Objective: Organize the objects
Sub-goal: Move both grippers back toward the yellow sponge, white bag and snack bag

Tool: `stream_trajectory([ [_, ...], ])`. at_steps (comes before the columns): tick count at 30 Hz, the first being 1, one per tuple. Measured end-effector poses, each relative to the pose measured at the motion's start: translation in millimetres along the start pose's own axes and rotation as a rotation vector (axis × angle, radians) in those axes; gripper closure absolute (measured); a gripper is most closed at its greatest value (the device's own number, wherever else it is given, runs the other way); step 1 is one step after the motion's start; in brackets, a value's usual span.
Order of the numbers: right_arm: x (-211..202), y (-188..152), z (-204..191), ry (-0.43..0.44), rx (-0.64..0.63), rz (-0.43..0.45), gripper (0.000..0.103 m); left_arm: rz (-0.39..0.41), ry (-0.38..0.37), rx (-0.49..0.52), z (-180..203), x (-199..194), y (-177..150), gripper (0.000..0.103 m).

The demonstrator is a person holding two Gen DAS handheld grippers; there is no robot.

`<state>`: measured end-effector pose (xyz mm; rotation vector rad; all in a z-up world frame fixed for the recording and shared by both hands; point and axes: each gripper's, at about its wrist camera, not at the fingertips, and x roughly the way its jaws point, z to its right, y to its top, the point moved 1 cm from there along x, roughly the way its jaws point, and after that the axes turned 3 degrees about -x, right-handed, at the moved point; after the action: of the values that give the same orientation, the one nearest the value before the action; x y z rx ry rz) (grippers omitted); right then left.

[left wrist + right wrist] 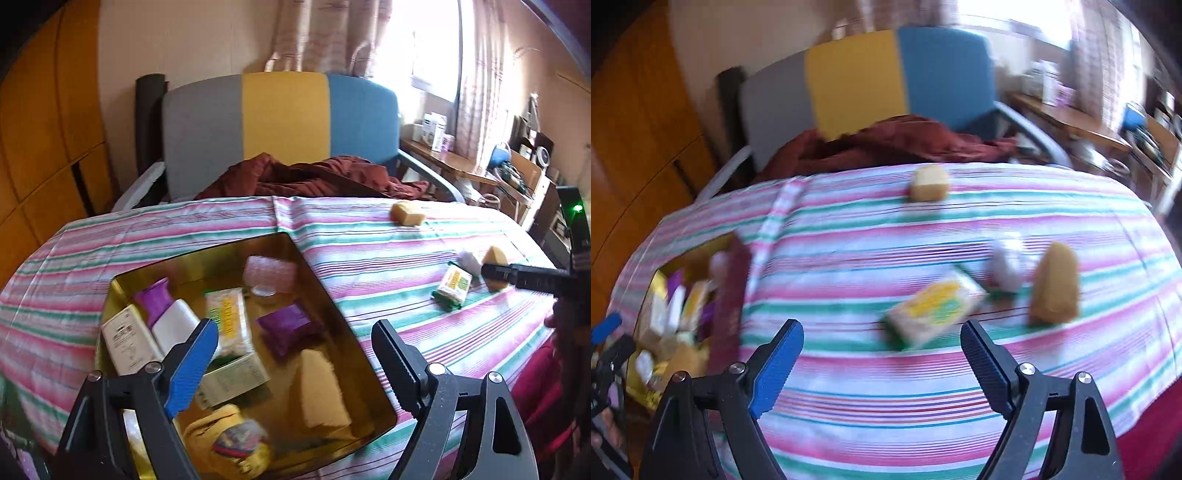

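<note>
My left gripper (295, 343) hangs over the gold tin (332, 295), jaws spread wide, nothing between them. I hold it there as the drop-off end of the job, since the tin is where the loose things are being gathered. Inside it I can make out a white bottle with a purple cap (166, 314), a white carton (129, 341), a purple packet (288, 326), a yellow-green packet (231, 321), a tan sponge wedge (321, 391) and a yellow pouch (232, 439) at the near edge. Tin is well filled but not full.

My right gripper (882, 345) is also wide and empty, low over the striped cloth (886, 406), pointing at the stragglers on the right half of the table. Nearest ahead of it lies the yellow-green soap packet (932, 312), flat and skewed. Just beyond it sits a small pale object (1006, 269); the right wrist view is smeared, so I can't say what it is, possibly a wrapped bundle. To its right a tan sponge (1054, 286) stands up on edge. A second sponge block (929, 183) rests at the far edge, well apart from the rest.

Judgement: collecting is more than half done, four items still out. The soap packet is the sensible next pick, being closest to the open jaws; it lies at an angle, so I'd turn the wrist to close across its short side.

Risk: the packet looks slick and could slide on the cloth.
</note>
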<state>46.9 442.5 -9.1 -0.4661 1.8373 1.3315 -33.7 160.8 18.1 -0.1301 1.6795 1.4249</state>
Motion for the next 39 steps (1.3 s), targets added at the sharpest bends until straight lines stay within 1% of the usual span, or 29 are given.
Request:
stream_trajectory([
  [4,-9.9,8.9,44.7,-0.075,0.098,0.034,0.014,-0.009,-0.035,0.027,18.0,7.3,10.1,0.017],
  [9,-18.5,17.7,109.0,-0.139,0.290,0.090,0.014,-0.034,-0.089,0.029,35.9,19.9,26.8,0.016],
  [12,-21.6,23.0,144.0,-0.159,0.402,0.119,0.014,-0.058,-0.123,0.015,46.5,29.9,39.4,0.015],
  [14,-19.2,25.5,161.2,-0.169,0.453,0.127,0.014,-0.069,-0.134,0.011,53.1,35.9,47.4,0.014],
  [16,-13.3,27.3,174.1,-0.173,0.477,0.119,0.014,-0.076,-0.144,0.009,61.5,42.6,55.7,0.014],
  [19,1.1,25.3,183.5,-0.178,0.487,0.090,0.014,-0.098,-0.160,0.007,75.2,56.8,70.1,0.013],
  [21,11.4,18.9,183.9,-0.154,0.496,0.077,0.014,-0.106,-0.168,0.012,85.1,66.2,79.3,0.013],
  [23,20.3,13.9,185.8,-0.133,0.516,0.040,0.014,-0.118,-0.171,0.022,98.5,79.3,89.3,0.012],
  [24,20.5,12.7,186.7,-0.113,0.528,0.045,0.014,-0.121,-0.172,0.024,103.4,84.2,92.9,0.011],
  [26,17.5,12.4,189.2,-0.109,0.538,0.065,0.014,-0.136,-0.177,0.021,116.3,99.5,102.3,0.009],
  [29,20.9,9.5,190.9,-0.068,0.555,0.052,0.014,-0.161,-0.187,0.010,134.0,122.4,113.6,0.009],
  [32,23.9,10.9,190.3,-0.050,0.550,0.045,0.014,-0.194,-0.185,0.011,152.8,148.6,123.3,0.009],
  [35,27.6,11.5,189.5,-0.022,0.550,0.033,0.014,-0.218,-0.166,0.020,170.6,176.3,133.8,0.009],
  [39,30.3,12.3,188.3,0.003,0.541,0.022,0.014,-0.246,-0.141,0.029,190.7,215.1,146.1,0.005],
])
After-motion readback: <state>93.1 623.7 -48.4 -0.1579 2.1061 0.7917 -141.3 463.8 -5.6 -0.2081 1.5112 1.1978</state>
